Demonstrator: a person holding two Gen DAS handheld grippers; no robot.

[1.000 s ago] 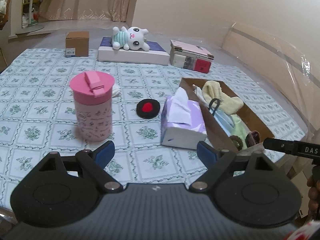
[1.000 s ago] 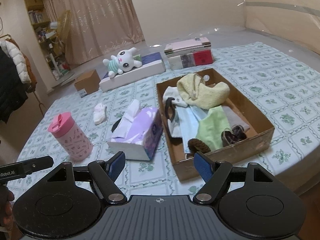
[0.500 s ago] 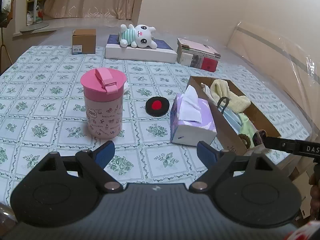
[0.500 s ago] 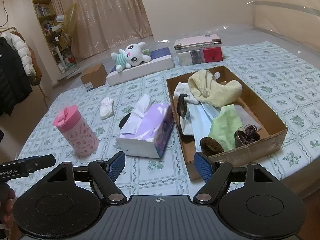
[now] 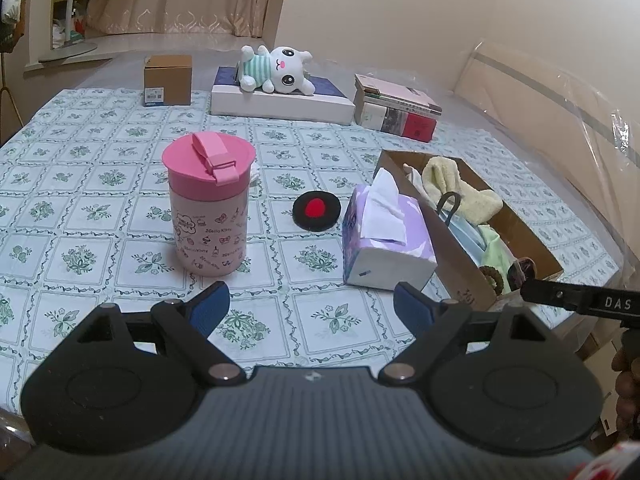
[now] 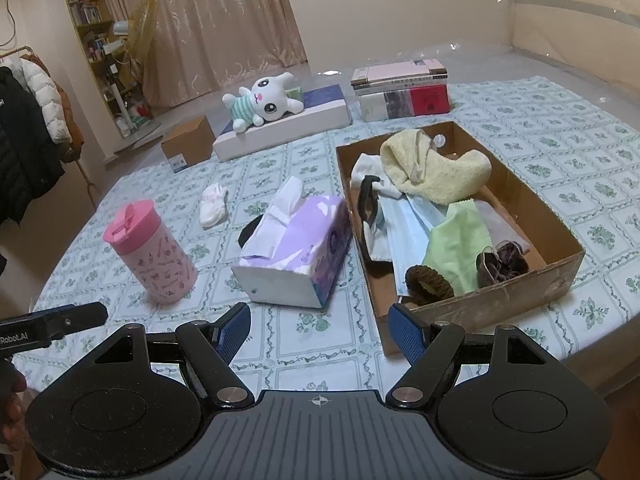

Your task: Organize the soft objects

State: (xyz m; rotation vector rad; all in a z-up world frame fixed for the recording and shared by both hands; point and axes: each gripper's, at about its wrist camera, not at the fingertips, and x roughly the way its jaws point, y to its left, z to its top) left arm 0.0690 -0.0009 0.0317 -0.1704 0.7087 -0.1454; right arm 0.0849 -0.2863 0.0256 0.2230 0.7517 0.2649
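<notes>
A cardboard box at the right holds soft things: a yellow towel, a blue mask, a green cloth and brown scrunchies. The box also shows in the left wrist view. A white sock lies on the table behind the pink cup. A black and red round pad lies mid-table. A white plush bunny lies on a flat box at the back. My left gripper and right gripper are both open and empty, near the front edge.
A pink lidded cup and a purple tissue box stand in front of the grippers. A small brown carton, a flat white box and stacked books sit at the back. A coat rack stands left.
Both grippers have drawn back and risen slightly, so the table contents look a little farther and more centred. Both jaws stay open and nothing on the table has moved.
</notes>
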